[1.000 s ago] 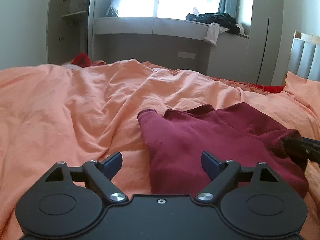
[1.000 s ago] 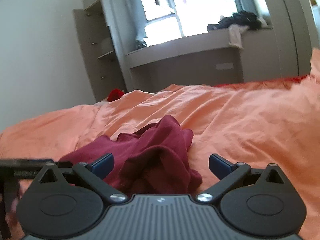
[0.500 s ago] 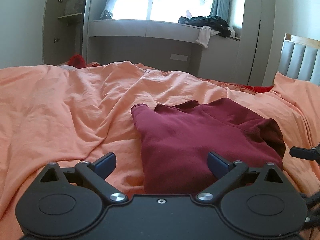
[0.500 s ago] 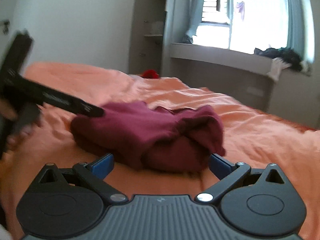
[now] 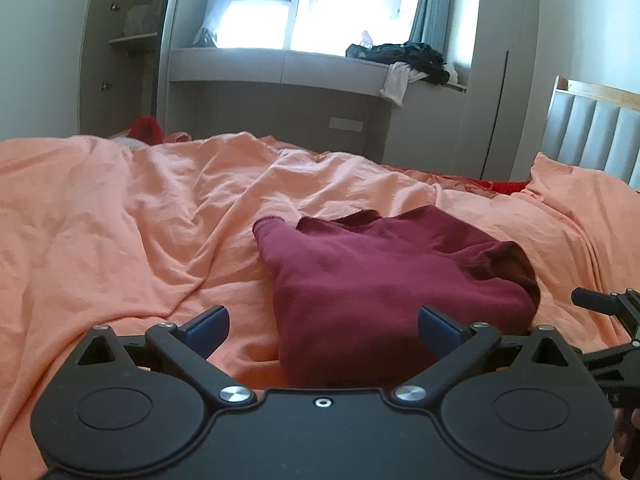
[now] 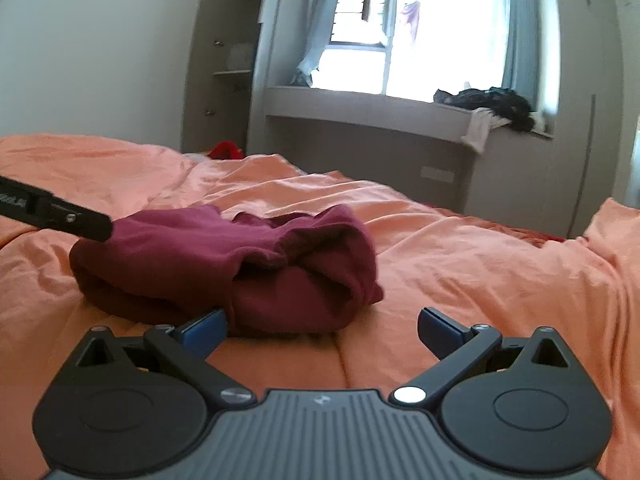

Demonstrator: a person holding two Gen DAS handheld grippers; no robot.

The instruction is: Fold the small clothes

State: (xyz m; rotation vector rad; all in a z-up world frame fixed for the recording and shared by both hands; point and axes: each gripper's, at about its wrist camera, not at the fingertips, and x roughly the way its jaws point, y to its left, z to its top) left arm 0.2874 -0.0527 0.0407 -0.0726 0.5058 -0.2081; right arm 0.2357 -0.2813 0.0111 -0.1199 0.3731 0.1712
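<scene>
Headboard (image 5: 592, 132) shows only in left view; both tongs (image 5: 323, 326) (image 6: 322, 326) gape empty before maroon garment (image 5: 384, 276).

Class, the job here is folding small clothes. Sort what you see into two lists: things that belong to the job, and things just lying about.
Belongs to the job:
maroon garment
left gripper
right gripper
orange bedspread

Just lying about:
dark clothes on the window ledge
white cloth hanging off the ledge
red item beyond the bed
headboard
</scene>
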